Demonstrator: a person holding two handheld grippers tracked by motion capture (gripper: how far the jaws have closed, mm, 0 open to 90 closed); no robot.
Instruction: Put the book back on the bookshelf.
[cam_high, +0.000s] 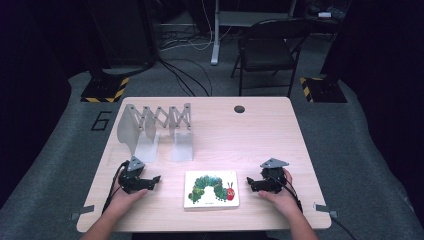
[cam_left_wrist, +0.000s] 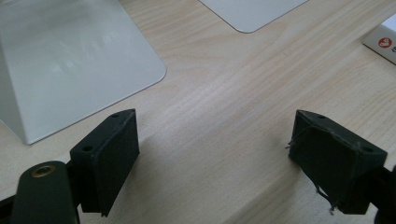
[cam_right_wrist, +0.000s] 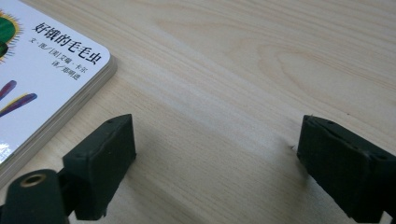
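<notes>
Board book (cam_high: 211, 189), the one with a green caterpillar on its white cover, lies flat at the near edge of the bench (cam_high: 260, 135), squarely between the two hands, probably so either side can reach it. Left gripper (cam_high: 156, 179) rests on the wood just left of it, fingers (cam_left_wrist: 109, 158) spread wide with nothing between them but bare bench. Right gripper (cam_high: 249, 182) sits just right of the book, its fingers (cam_right_wrist: 100, 163) likewise apart and empty; in the right gripper view the book's rounded corner, with its thick stacked pages, lies close beside one finger without touching. Both grippers point inward at the book, which reads as a ready stance before a pick. Farther back, on the left half, stands a metal expanding book rack (cam_high: 155, 127) with upright dividers, a likely destination, well apart from the book.
</notes>
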